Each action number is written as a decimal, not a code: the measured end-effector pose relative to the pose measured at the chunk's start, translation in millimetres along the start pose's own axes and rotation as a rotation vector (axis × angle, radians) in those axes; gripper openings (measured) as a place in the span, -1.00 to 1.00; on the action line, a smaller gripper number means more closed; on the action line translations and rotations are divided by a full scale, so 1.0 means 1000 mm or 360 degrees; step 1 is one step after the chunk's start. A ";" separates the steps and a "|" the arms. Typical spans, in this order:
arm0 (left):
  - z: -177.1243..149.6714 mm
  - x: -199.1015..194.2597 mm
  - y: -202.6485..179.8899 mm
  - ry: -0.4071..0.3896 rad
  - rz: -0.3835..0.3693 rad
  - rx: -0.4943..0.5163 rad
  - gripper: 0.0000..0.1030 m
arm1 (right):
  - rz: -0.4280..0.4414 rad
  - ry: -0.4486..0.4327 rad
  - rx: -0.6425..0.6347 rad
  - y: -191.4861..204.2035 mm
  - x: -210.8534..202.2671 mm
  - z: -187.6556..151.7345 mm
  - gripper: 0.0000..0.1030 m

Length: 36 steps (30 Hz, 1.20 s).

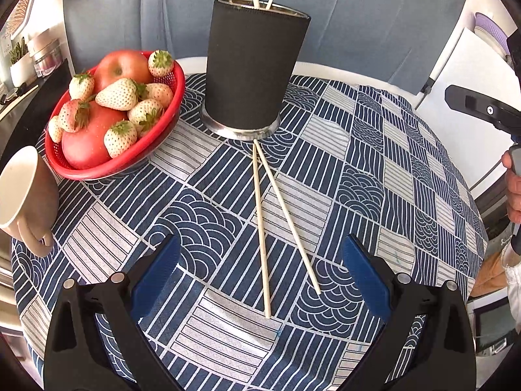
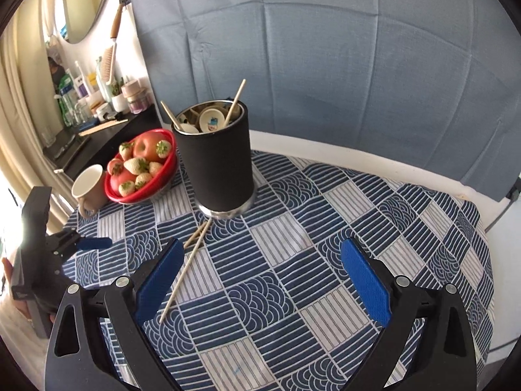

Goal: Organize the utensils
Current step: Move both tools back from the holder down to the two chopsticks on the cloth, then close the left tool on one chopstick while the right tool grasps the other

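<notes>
At twelve o'clock, two pale sticks already in black-sleeved metal holder [image 1: 252, 71]; two wooden chopsticks [image 1: 262, 228] left on cloth, left gripper [image 1: 260, 280] and right gripper [image 2: 260, 280] both spread, empty.

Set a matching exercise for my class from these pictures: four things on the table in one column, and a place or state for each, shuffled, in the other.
Things:
1. two chopsticks
2. black holder
3. red basket
4. mug

Descriptions:
A. holds apples and pale strawberries
B. lying flat on the cloth, crossing near one end
C. at the table's edge, beside the basket
D. upright, with sticks poking out

Pairs: 1-B, 2-D, 3-A, 4-C
</notes>
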<state>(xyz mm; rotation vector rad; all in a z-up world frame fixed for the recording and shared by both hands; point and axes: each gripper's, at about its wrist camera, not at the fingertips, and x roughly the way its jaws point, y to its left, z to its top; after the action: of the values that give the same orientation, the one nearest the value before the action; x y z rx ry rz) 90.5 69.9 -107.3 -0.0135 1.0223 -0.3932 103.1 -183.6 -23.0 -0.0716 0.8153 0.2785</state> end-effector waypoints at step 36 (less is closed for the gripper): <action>0.000 0.072 -0.008 0.0303 0.0037 0.0645 0.91 | -0.0128 0.0536 0.0185 0.072 0.153 -0.048 0.80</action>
<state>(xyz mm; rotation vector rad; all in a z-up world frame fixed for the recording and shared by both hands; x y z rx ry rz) 121.0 39.1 -165.9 0.4063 1.1129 -0.5827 149.3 -89.0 -163.5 -0.0426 1.1588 0.1438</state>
